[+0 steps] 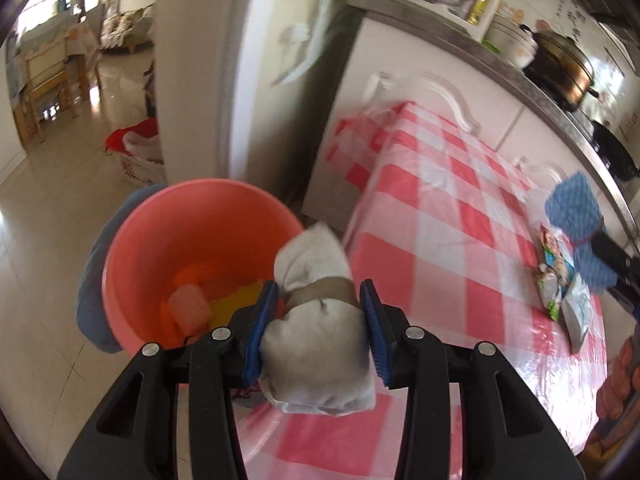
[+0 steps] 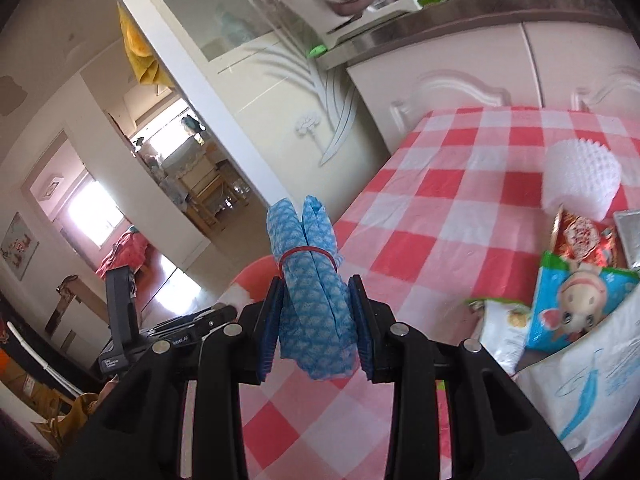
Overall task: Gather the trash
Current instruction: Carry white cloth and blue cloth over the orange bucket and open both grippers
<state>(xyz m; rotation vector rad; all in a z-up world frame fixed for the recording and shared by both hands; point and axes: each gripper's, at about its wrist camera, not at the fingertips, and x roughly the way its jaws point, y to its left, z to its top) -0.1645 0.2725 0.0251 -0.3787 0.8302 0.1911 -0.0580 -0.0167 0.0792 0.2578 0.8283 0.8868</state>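
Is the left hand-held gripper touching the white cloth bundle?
Touching. In the left wrist view, both blue pads of the left hand-held gripper press the sides of the white cloth bundle.

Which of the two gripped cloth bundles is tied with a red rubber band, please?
The blue patterned bundle in the right gripper; the left gripper's white bundle has a tan band.

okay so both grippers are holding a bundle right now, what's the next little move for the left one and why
Probably carry the left gripper a bit further left over the bucket, then open. Its fingers pinch the white bundle, which hangs at the table edge near the bucket's rim, not yet over the opening. Trash already lies inside. The right gripper grips the blue bundle farther back.
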